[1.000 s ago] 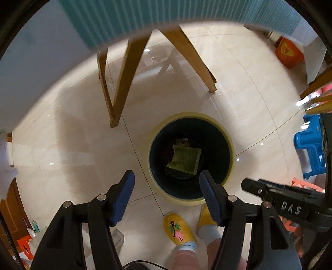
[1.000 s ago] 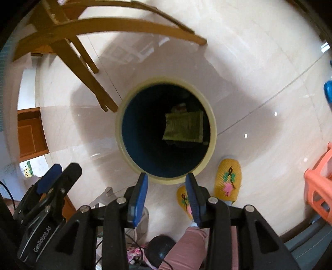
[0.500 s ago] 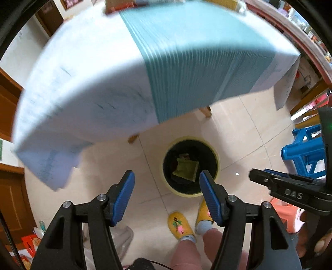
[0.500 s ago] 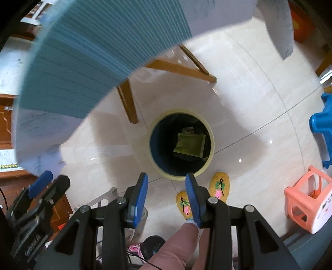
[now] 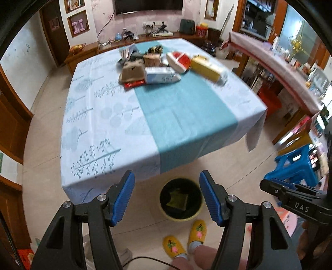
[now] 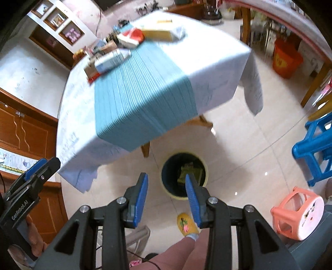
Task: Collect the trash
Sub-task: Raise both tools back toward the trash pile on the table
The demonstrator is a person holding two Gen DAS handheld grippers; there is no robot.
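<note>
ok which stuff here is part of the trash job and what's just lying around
Job:
- trash bin on the floor
- cartons and wrappers piled on the table
- left gripper, right gripper, both empty

Just around:
- blue stool
- pink stool
- orange bucket

A home's living-dining room: behind the cloth-covered surface (image 5: 116, 116) stands a sideboard (image 5: 157, 38) under a wall television (image 5: 148, 6); plastic stools (image 6: 311, 149) stand beside it.

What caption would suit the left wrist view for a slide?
Open left hand-held gripper above the trash bin, facing a table with cartons and wrappers at its far end.
</note>
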